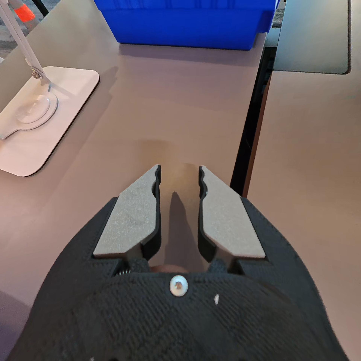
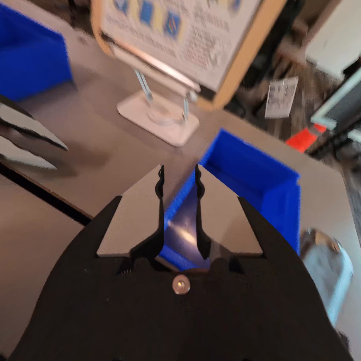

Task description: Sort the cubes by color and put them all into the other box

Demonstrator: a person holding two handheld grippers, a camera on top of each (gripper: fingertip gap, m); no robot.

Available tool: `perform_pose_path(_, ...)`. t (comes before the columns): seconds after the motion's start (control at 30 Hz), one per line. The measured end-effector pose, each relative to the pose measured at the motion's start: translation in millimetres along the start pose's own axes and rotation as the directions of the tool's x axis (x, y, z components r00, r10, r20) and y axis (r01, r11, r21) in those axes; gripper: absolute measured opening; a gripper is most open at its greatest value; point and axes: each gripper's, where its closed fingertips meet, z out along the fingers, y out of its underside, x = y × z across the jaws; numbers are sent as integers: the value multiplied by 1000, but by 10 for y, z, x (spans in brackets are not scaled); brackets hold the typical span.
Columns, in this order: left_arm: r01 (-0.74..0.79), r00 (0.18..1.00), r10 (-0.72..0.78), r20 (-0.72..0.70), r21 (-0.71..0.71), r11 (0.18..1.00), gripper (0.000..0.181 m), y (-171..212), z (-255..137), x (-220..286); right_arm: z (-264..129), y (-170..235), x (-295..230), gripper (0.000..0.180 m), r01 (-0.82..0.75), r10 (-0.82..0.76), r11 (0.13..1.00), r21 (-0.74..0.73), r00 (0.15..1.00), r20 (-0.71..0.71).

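Blue plastic box (image 2: 254, 175): beneath my right gripper (image 2: 179, 166), fingers parted, empty; no cubes visible.
Blur risk: fast swing may clip its rim.
Left gripper (image 1: 179, 168): parted, empty.

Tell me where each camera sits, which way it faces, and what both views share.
Left wrist view: on the left gripper, looking along the table toward a blue box; its own open fingers show.
Right wrist view: on the right gripper, tilted down over another blue box; own open fingers, blurred.
Shared: the white stand base.
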Motion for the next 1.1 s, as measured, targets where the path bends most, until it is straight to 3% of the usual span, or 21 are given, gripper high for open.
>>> perform_pose_path(0.1, 7, 999, -5, -36, 45, 999, 38, -104, -72, 60, 120, -544, -543, 26, 11, -26, 971, 238, 998, 61)
perform_pose_path(0.23, 16, 987, 13, -160, 181, 983, 48, -377, -364, 224, 688, -682, -1011, 31, -37, 4, 942, 334, 995, 100)
perform_pose_path(0.37, 55, 987, 8, -158, 389, 919, 50, -696, -936, 80, 1399, -481, -1398, 31, -88, 35, 952, 293, 983, 182)
perform_pose_path(0.53, 147, 964, -247, 97, 579, 802, 39, -743, -1762, -730, 1857, -133, -1474, 36, 106, -121, 976, 191, 990, 73)
perform_pose_path(0.67, 161, 862, -426, 274, 649, 743, 41, -433, -2349, -1264, 1855, -24, -1562, 36, 157, -172, 972, 177, 982, 74)
perform_pose_path(0.77, 182, 798, -509, 324, 675, 715, 43, -132, -2642, -1477, 1831, -9, -1602, 36, 175, -190, 968, 178, 979, 74)
perform_pose_path(0.93, 308, 657, -567, 497, 510, 803, 50, 728, -2767, -1811, 1852, 52, -1627, 36, 175, -191, 970, 169, 978, 82)
perform_pose_path(1.1, 481, 641, -530, 556, 247, 841, 57, 1353, -2636, -1837, 1922, 89, -1672, 36, 177, -193, 973, 149, 976, 104)
